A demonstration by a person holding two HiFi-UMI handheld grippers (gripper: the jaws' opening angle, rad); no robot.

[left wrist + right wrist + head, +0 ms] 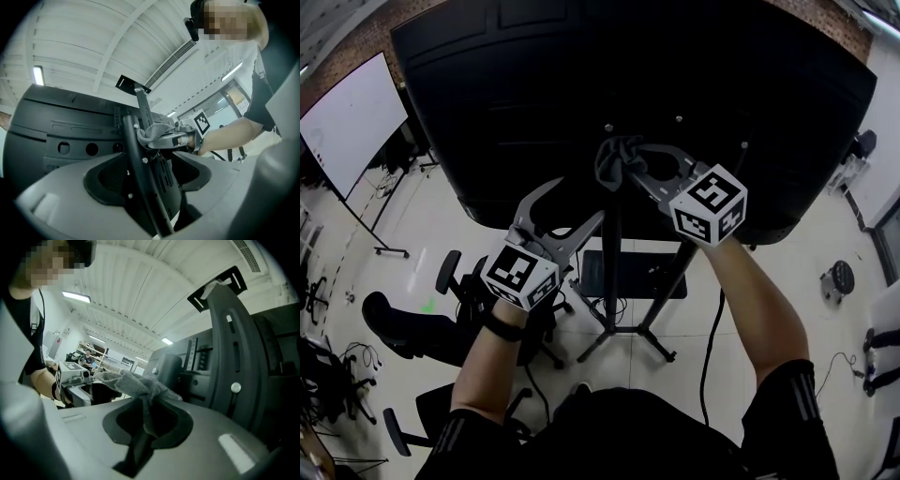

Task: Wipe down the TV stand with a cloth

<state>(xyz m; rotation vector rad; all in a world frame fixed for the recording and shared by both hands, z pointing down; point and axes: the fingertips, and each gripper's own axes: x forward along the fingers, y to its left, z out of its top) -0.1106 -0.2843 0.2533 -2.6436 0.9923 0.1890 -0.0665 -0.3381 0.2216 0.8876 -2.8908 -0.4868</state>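
From the head view I look down on the black back of the TV [534, 84] and its stand pole [613, 272]. My right gripper [628, 169] is shut on a crumpled grey cloth [617, 159], held against the top of the pole below the TV back. In the right gripper view the cloth [136, 385] bunches out of the closed jaws beside a curved black bracket [234, 348]. My left gripper [579, 199] is open, just left of the pole. The left gripper view shows the black pole [140, 159] running between its spread jaws, with the cloth [152, 131] beyond.
The stand's tripod legs [656, 342] and a small black shelf [628, 272] lie below on the pale floor. Office chairs [412, 328] stand at the left, a whiteboard [347, 122] at the far left, and cables [844, 361] trail at the right.
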